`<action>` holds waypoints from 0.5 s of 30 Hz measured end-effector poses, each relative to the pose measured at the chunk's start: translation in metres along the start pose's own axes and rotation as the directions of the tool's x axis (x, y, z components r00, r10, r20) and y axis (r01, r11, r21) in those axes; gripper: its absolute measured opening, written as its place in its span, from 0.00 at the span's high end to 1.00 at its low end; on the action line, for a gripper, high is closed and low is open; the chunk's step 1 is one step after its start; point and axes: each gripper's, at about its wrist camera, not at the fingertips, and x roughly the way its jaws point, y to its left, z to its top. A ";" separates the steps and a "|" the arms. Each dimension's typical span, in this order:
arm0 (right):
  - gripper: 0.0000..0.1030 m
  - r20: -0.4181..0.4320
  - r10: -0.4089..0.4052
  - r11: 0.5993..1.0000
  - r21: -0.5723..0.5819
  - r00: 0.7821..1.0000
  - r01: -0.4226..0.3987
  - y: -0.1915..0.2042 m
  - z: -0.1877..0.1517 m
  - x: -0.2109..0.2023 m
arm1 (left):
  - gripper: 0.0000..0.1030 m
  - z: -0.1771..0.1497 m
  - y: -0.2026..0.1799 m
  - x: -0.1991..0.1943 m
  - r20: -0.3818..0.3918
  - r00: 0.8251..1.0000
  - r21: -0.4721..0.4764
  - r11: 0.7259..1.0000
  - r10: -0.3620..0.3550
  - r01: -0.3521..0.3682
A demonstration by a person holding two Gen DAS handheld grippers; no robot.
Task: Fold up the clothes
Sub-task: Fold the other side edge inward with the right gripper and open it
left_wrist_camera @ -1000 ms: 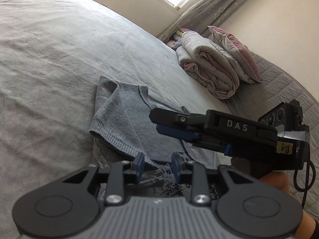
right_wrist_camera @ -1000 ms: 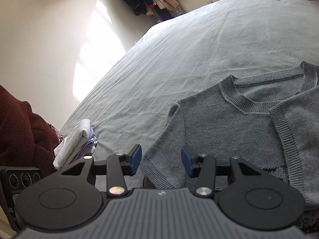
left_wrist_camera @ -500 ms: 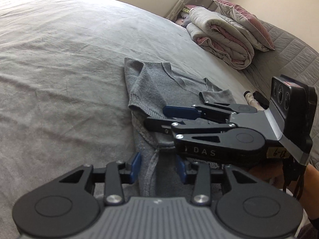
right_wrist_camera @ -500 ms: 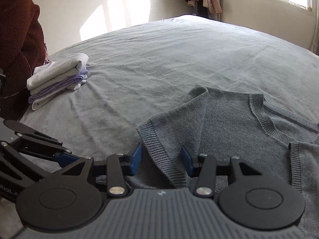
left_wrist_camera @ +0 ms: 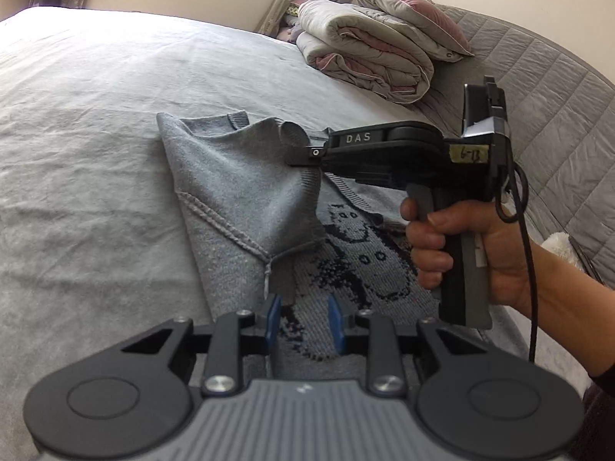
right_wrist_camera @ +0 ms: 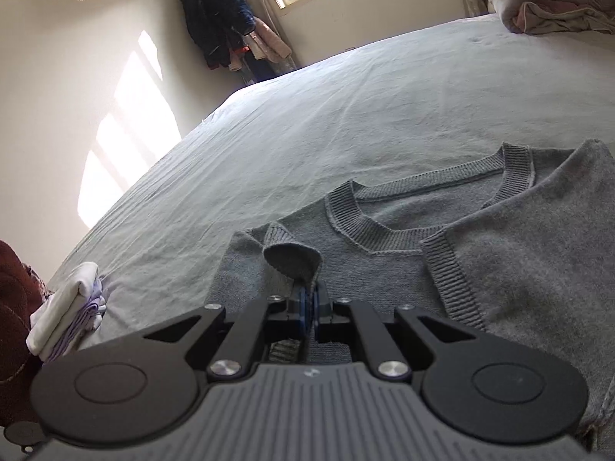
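Observation:
A grey knitted sweater with a dark figure pattern lies on the bed, its collar pointing away. My right gripper is shut on the ribbed sleeve cuff. In the left wrist view that right gripper holds the sleeve lifted and stretched over the sweater's body. My left gripper hovers low over the patterned front. Its jaws are closing, and a hanging corner of the underarm seam dips between them by the left pad, which does not press on it.
A folded quilt with a pillow on top sits at the head of the bed by the quilted headboard. A small stack of folded clothes lies at the bed's near left edge. Grey sheet stretches left of the sweater.
The right gripper has closed on the sleeve cuff and raised it over the sweater. The left gripper has shifted onto the patterned front and rolled, its jaws narrower than before.

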 end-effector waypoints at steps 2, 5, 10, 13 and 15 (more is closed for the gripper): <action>0.96 0.003 -0.019 1.000 0.021 1.000 0.019 -0.007 0.001 -0.001 | 0.74 0.001 -0.006 0.003 -0.002 1.000 0.014 1.000 -0.012 0.012; 0.96 0.012 -0.037 0.998 0.041 0.999 0.037 -0.012 0.005 -0.002 | 0.73 0.002 -0.013 0.005 0.003 1.000 0.024 0.999 -0.027 0.027; 0.96 0.016 -0.084 0.995 0.064 0.996 0.082 -0.018 0.014 -0.002 | 0.70 0.004 -0.017 0.006 0.002 1.000 0.018 0.999 -0.029 0.029; 0.96 0.002 -0.127 0.989 0.080 0.992 0.126 -0.023 0.017 -0.001 | 0.70 0.003 -0.019 0.009 -0.016 0.999 0.014 1.000 -0.028 0.028; 0.94 -0.022 -0.149 0.983 0.102 0.989 0.150 -0.027 0.019 0.000 | 0.70 0.002 -0.024 0.012 -0.036 0.999 0.033 0.999 -0.030 0.031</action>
